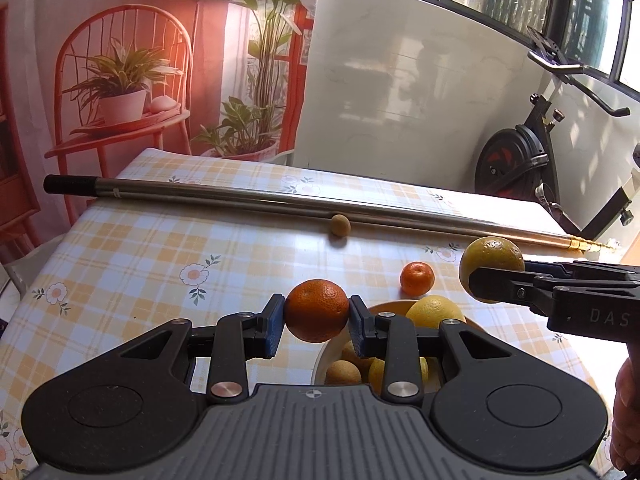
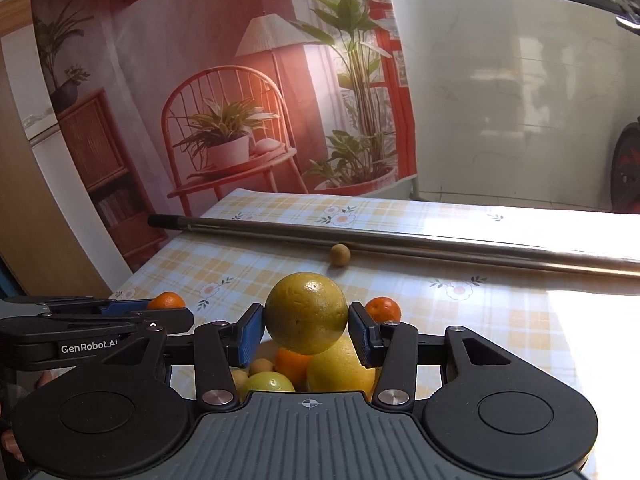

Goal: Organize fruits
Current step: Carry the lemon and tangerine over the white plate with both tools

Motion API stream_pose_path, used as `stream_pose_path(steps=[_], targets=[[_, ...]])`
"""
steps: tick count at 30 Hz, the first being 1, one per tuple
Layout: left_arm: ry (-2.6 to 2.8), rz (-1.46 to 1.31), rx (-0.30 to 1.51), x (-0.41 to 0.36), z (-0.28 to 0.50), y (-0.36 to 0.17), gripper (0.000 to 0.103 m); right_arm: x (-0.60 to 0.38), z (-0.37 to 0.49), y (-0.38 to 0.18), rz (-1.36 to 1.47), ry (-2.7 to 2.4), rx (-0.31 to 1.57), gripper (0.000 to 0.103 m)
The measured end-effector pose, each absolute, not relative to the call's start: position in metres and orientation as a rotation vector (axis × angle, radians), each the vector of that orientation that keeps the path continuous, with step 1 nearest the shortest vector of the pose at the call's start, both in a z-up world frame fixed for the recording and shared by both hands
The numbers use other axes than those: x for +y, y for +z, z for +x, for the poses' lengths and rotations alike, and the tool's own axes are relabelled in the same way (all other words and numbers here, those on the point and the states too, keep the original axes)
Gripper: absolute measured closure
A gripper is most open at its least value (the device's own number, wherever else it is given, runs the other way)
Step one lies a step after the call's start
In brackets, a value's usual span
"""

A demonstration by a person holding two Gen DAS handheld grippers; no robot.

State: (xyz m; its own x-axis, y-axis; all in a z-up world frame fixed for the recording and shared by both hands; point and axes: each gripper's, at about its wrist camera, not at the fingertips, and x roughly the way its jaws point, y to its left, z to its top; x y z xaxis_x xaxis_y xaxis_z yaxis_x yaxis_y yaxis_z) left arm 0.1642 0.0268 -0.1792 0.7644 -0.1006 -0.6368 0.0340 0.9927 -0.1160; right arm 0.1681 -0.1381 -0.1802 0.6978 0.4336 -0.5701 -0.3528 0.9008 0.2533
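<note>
The tablecloth (image 1: 160, 240) looked like smooth, slightly glossy vinyl printed with checks and flowers. A pole (image 1: 256, 200) lying across it was polished metal with a matt black grip at one end. The left gripper (image 1: 317, 320) was matt black plastic with bright metal rivets and ribbed blue pads (image 1: 273, 330), pressed on an orange (image 1: 317, 310) with dimpled, faintly shiny peel. The yellow-green citrus (image 2: 306, 313) had pitted, glossy skin.

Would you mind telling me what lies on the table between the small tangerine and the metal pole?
Only bare checked tablecloth lies between the tangerine and the pole, as the left wrist view shows.
</note>
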Motion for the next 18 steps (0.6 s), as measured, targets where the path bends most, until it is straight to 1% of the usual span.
stream_pose_path(steps=[9, 18], targets=[[-0.101, -0.057, 0.722, 0.009, 0.142, -0.178, 0.067, -0.157, 0.128, -0.197, 0.2, 0.392, 0.652, 0.06], [-0.129, -0.056, 0.772, 0.005, 0.133, -0.182, 0.067, -0.171, 0.115, -0.204, 0.23, 0.346, 0.629, 0.06]])
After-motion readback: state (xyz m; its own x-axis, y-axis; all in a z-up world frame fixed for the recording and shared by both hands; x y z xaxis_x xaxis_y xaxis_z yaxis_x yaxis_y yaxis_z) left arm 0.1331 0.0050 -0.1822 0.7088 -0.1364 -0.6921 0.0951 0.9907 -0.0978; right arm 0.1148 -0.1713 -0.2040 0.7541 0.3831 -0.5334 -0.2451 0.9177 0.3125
